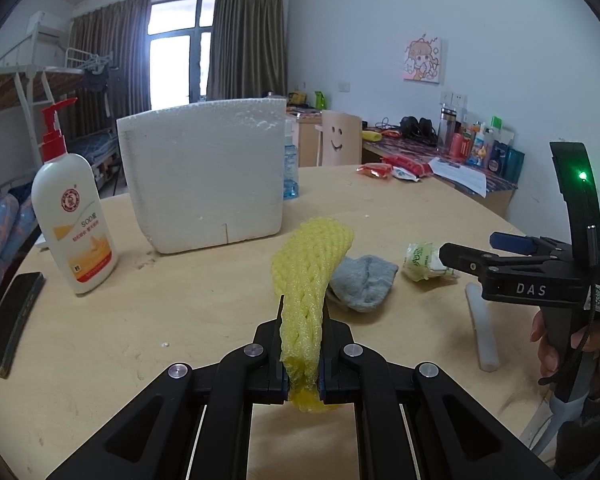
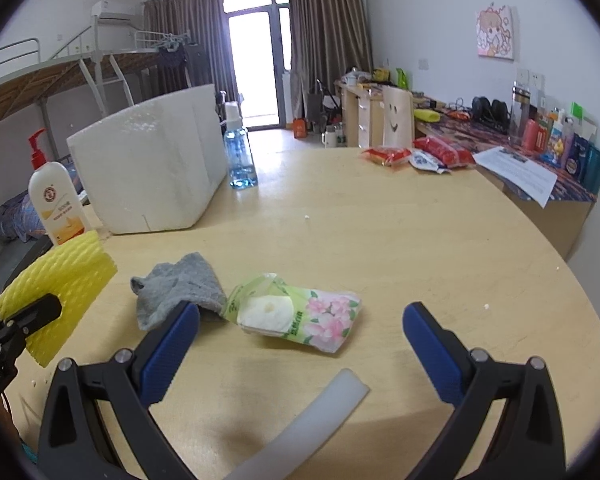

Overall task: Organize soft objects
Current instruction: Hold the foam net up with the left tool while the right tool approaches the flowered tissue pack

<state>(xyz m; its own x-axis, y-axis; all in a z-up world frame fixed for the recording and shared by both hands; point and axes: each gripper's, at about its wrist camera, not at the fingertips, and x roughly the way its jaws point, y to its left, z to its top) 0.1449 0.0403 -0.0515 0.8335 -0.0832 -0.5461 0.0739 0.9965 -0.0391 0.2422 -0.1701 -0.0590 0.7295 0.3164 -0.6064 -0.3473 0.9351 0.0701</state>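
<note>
- Nearest, the left gripper (image 1: 302,340) was clamped on a yellow foam net sleeve (image 1: 310,268), ribbed and limp, held above the table (image 2: 380,240).
- The right gripper (image 2: 300,348) stood wide apart, empty, above the flowered tissue pack (image 2: 300,316).
- A crumpled grey sock (image 2: 180,288) lay left of the pack, a white foam box (image 2: 152,168) far left.

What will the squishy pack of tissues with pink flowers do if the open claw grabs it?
The flowery plastic-wrapped tissue pack would probably squash, since its wrapper looks crumpled. It lies flat on the round wooden table, so it likely won't roll. The open right gripper might slip on the shiny film.
</note>
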